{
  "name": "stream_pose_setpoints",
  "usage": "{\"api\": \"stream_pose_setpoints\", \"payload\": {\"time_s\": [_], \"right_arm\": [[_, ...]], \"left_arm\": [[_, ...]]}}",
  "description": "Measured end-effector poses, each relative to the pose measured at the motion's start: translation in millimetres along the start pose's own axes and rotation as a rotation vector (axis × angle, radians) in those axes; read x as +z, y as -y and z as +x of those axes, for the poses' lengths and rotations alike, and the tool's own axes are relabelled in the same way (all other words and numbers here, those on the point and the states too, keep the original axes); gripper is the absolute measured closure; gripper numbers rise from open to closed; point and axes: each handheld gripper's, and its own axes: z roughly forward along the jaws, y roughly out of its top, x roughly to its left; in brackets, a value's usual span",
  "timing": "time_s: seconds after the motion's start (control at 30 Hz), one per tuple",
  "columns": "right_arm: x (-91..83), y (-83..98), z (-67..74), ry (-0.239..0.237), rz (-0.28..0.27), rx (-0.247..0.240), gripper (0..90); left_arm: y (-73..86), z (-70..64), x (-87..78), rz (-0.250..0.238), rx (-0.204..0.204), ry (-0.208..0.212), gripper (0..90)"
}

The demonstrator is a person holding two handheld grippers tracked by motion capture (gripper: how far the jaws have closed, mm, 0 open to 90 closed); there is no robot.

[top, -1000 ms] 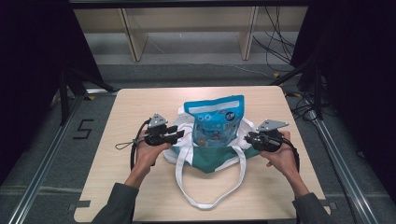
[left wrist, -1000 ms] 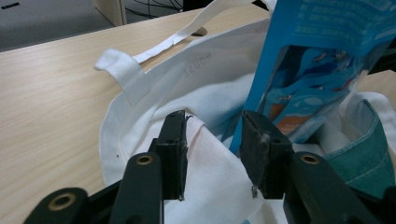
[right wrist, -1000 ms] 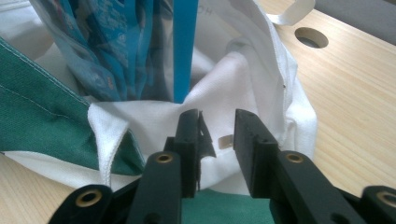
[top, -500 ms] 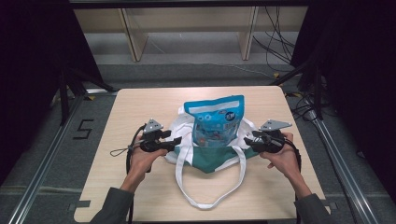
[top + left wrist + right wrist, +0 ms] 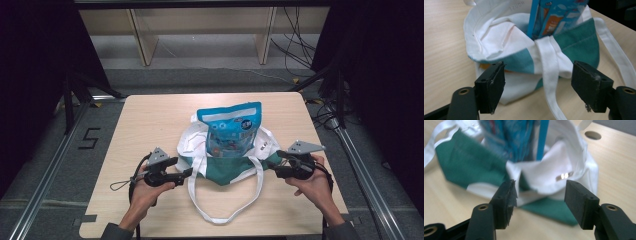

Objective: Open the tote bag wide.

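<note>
A white-and-teal tote bag (image 5: 227,162) lies near the middle of the wooden table (image 5: 145,120), with a blue snack packet (image 5: 229,131) standing out of its mouth and its white strap (image 5: 225,212) looped toward the person. The left gripper (image 5: 188,173) sits just beside the bag's left edge; its jaws have just been opening and stand wide, the fabric before them and no pad pressing on it. The right gripper (image 5: 272,168) sits at the bag's right edge; its jaws have likewise just been opening and stand wide, gripping nothing.
</note>
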Motion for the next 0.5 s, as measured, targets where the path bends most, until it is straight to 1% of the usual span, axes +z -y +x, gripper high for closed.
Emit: {"api": "stream_pose_setpoints", "payload": {"time_s": [0.03,0.07,0.1,0.13,0.17,0.2,0.23,0.27,0.3,0.33,0.37,0.4,0.43,0.47,0.5], "right_arm": [[0.0,0.0,0.0,0.000,0.000,0.000,41.5],[-6.6,10.5,5.1,0.001,0.007,0.006,40.8],[-9.2,16.4,6.9,0.000,0.008,0.002,40.4],[-12.4,22.5,9.7,-0.001,0.015,0.010,39.7],[-12.4,22.5,9.7,-0.001,0.015,0.010,39.7],[-16.7,34.5,11.3,0.001,0.009,-0.005,39.1],[-19.1,40.6,15.2,-0.001,0.013,0.026,39.0],[-20.7,45.9,15.6,-0.004,0.016,0.021,38.8],[-20.7,45.9,15.6,-0.004,0.016,0.021,38.8],[-22.6,55.3,18.1,-0.015,0.017,0.018,38.6],[-22.6,55.3,18.1,-0.015,0.017,0.018,38.6],[-24.1,62.7,23.2,-0.001,0.034,0.013,38.4],[-24.7,65.9,27.1,-0.003,0.049,0.027,38.4],[-24.4,68.5,29.0,-0.002,0.050,0.008,38.1],[-24.3,70.8,31.6,-0.004,0.059,-0.002,37.5]], "left_arm": [[0.0,0.0,0.0,0.000,0.000,0.000,25.4],[4.5,-2.6,-2.1,-0.005,-0.005,-0.006,24.4],[10.2,-5.9,-3.8,-0.012,-0.004,-0.013,24.0],[22.1,-12.1,-7.1,0.006,0.014,-0.016,23.5],[22.1,-12.1,-7.1,0.006,0.014,-0.016,22.6],[28.4,-14.8,-8.3,0.011,0.019,-0.008,21.6],[34.1,-17.4,-10.3,0.019,0.026,-0.003,20.5],[43.4,-21.7,-14.2,0.033,0.036,0.005,19.3],[43.4,-21.7,-14.2,0.033,0.036,0.005,18.1],[49.3,-26.5,-17.2,0.038,0.046,-0.002,17.4],[49.3,-26.5,-17.2,0.038,0.046,-0.002,17.1],[53.5,-30.0,-17.6,0.045,0.060,-0.004,16.5],[53.5,-30.0,-17.6,0.045,0.060,-0.004,16.3],[57.3,-30.4,-18.3,0.071,0.065,-0.022,16.2],[57.3,-30.4,-18.3,0.071,0.065,-0.022,15.6]]}}
